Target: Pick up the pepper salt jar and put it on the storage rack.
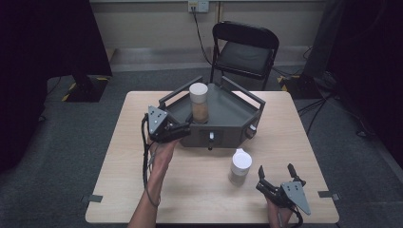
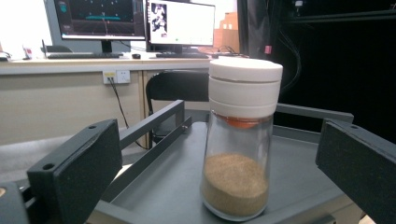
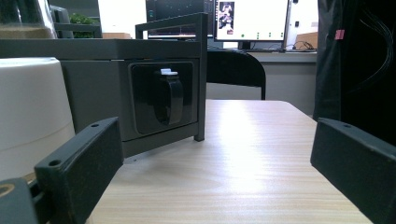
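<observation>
Spice jars, two of them, glass with white caps, are the work in hand; near to far follows. Right gripper (image 1: 277, 170) sits at the near right edge of the wooden table (image 1: 199, 199), jaws spread wide with nothing between them; in the right gripper view its own jaws frame bare tabletop, and the near jar's white cap (image 3: 30, 112) bulks at the left, outside the jaws. That near spice jar (image 1: 240, 167) stands upright on the table, just left of the right gripper and in front of the grey tray (image 1: 233, 118). Left gripper (image 1: 183, 129) hovers at the tray's near left rim, jaws open and holding nothing, pointed at the far spice jar (image 1: 198, 103); the left gripper view shows this jar (image 2: 239, 140) upright on the tray floor between the two jaws but touching neither, its lower part filled with tan powder. Beyond the table: a black folding chair (image 1: 244, 50) and a wall socket (image 1: 198, 5).

Judgement: either the far jar has just been set in the tray or is about to be grasped; I cannot tell which. The near jar looks next; the right gripper needs to swing left, centre on the glass below the cap, close squarely, and keep it upright.
</observation>
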`<move>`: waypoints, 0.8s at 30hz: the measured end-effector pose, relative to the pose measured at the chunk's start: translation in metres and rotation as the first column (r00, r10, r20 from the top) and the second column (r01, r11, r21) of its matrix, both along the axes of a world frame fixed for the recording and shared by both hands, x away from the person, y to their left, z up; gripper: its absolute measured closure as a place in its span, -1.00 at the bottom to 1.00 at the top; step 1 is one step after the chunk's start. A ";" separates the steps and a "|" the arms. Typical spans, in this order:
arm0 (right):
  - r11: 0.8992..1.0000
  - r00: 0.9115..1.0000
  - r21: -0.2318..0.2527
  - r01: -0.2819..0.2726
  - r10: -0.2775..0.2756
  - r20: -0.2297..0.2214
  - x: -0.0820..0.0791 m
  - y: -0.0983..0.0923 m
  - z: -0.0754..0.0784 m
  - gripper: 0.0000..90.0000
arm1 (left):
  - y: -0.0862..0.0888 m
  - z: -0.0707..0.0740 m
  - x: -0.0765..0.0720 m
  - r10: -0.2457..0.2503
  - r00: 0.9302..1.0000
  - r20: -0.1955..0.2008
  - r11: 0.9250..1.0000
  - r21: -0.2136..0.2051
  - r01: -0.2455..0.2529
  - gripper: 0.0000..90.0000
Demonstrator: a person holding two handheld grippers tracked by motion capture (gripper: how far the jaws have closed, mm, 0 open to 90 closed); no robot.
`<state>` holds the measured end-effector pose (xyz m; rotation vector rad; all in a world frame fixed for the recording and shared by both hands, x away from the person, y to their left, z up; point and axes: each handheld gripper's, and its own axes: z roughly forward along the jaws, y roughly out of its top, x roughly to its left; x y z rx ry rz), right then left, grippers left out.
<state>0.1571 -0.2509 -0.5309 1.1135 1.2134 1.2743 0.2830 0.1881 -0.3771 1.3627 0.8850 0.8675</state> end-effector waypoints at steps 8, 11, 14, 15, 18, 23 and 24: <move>1.000 1.000 0.000 0.003 -0.003 0.000 0.000 0.000 0.000 -0.97 | -0.001 -0.016 -0.018 -0.004 1.000 0.025 1.000 -0.028 0.005 -1.00; 1.000 1.000 0.000 0.002 -0.002 0.000 0.000 0.000 0.000 -0.97 | 0.001 -0.023 -0.024 -0.016 1.000 0.026 0.999 -0.044 0.017 -1.00; 1.000 1.000 0.000 0.002 -0.002 -0.002 0.000 0.000 0.000 -0.97 | 0.003 -0.029 -0.030 -0.019 1.000 0.022 0.998 -0.052 0.020 -1.00; 1.000 1.000 0.000 0.003 -0.003 -0.002 0.000 0.000 0.000 -0.97 | 0.004 -0.032 -0.032 -0.016 1.000 0.023 0.998 -0.060 0.018 -1.00; 1.000 1.000 0.000 0.004 -0.004 -0.001 0.000 0.001 0.000 -0.97 | 0.005 -0.040 -0.039 -0.008 1.000 0.029 0.998 -0.064 0.010 -1.00; 1.000 1.000 0.000 0.003 -0.003 -0.002 0.000 0.001 0.000 -0.97 | 0.007 -0.054 -0.051 0.008 0.999 0.041 0.998 -0.064 -0.005 -1.00; 1.000 1.000 0.000 0.003 -0.003 -0.002 0.000 0.001 0.000 -0.97 | 0.007 -0.057 -0.053 0.010 0.999 0.043 0.998 -0.069 -0.007 -1.00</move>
